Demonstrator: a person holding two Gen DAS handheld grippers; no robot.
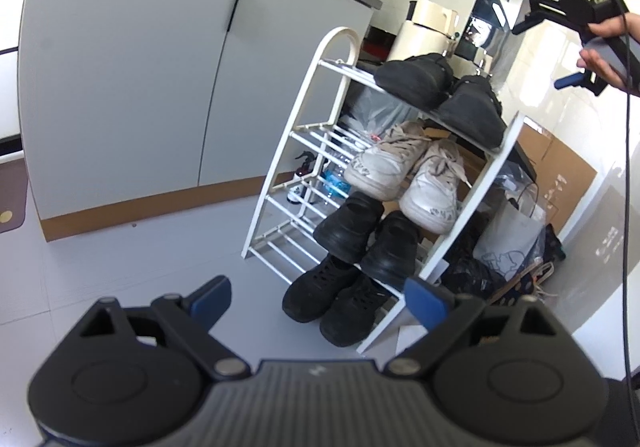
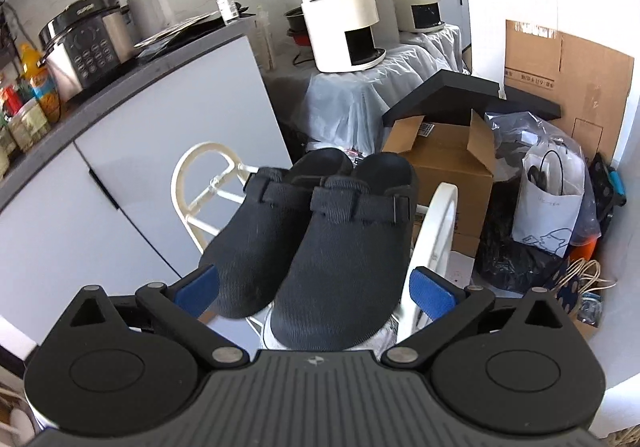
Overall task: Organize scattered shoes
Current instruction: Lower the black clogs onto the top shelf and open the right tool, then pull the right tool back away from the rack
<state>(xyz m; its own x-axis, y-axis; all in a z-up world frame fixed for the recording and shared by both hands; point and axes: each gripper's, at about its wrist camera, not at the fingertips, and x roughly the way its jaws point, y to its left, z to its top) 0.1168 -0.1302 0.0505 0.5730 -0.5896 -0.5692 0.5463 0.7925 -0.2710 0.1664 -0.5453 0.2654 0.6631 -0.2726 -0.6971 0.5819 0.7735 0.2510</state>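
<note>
A white shoe rack (image 1: 280, 151) stands on the floor against grey cabinets. Its top shelf holds a pair of dark clogs (image 1: 416, 77), the shelf below a pair of white sneakers (image 1: 384, 167), then black shoes (image 1: 352, 231), then black lace-up sneakers (image 1: 316, 287) at the bottom. My left gripper (image 1: 320, 301) is open, low in front of the rack, with nothing between its fingers. The right wrist view shows the clogs (image 2: 340, 247) close up, side by side on the rack (image 2: 436, 231). My right gripper (image 2: 316, 289) is open just before their toes, holding nothing; it also shows held in a hand (image 1: 576, 43) above the rack.
Grey cabinets (image 1: 140, 87) with a dark counter carry a rice cooker (image 2: 84, 43), kettle and bottles. Behind the rack sit cardboard boxes (image 2: 444, 159), bags (image 2: 548, 203), black plastic sacks and white appliances (image 2: 344, 31). Grey floor (image 1: 140, 255) lies open left of the rack.
</note>
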